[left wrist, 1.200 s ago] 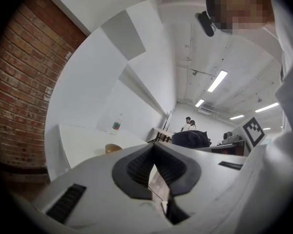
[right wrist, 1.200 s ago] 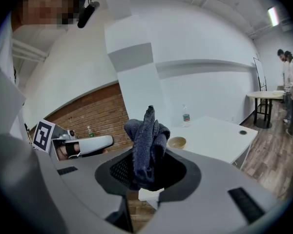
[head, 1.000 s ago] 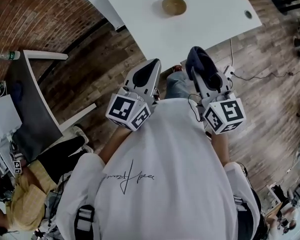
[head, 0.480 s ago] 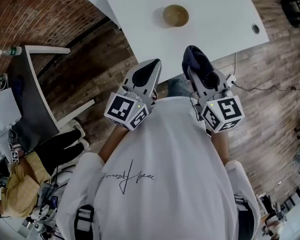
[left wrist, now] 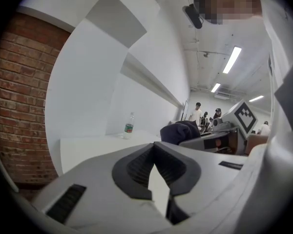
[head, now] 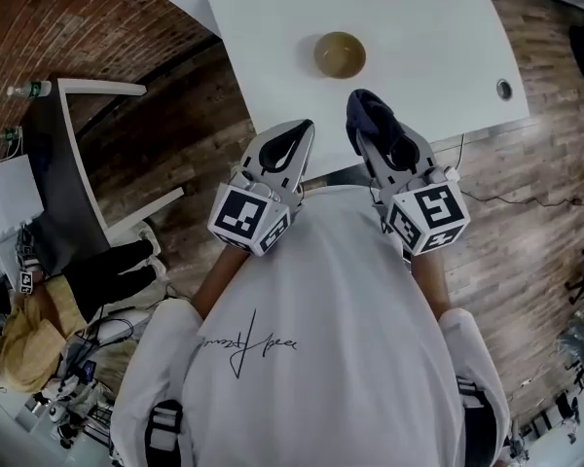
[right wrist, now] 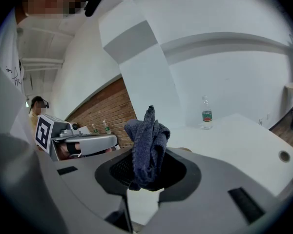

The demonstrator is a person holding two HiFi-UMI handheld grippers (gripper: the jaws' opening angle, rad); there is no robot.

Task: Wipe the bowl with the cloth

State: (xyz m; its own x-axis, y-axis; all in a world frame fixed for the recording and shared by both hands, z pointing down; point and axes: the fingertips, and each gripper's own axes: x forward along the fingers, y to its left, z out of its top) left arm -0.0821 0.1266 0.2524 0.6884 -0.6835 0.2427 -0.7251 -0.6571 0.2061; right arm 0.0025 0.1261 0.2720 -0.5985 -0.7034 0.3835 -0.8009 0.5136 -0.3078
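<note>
Cloth (right wrist: 146, 143) and bowl (head: 339, 54) are well apart just now. The brown bowl sits upright on the white table (head: 438, 37), out ahead of both grippers and roughly between the lines they point along. It is nearer the right gripper (head: 373, 136), lying forward and a little to that gripper's left. Being round, it offers no long axis to line up on, so the approach looks to me like a plain reach forward and down.

That right gripper is clamped on the dark blue cloth, which stands up out of the jaws in a bunched wad. The left gripper (head: 296, 140) has its jaws closed together with nothing between them, and hangs at the table's near edge, more over the wooden floor (head: 185, 154) than the tabletop.

Only the head view shows the bowl plainly and how far off it is. The gripper views settle the grips instead, and show a water bottle (right wrist: 206, 113) at the table's far side that the head view leaves out.
</note>
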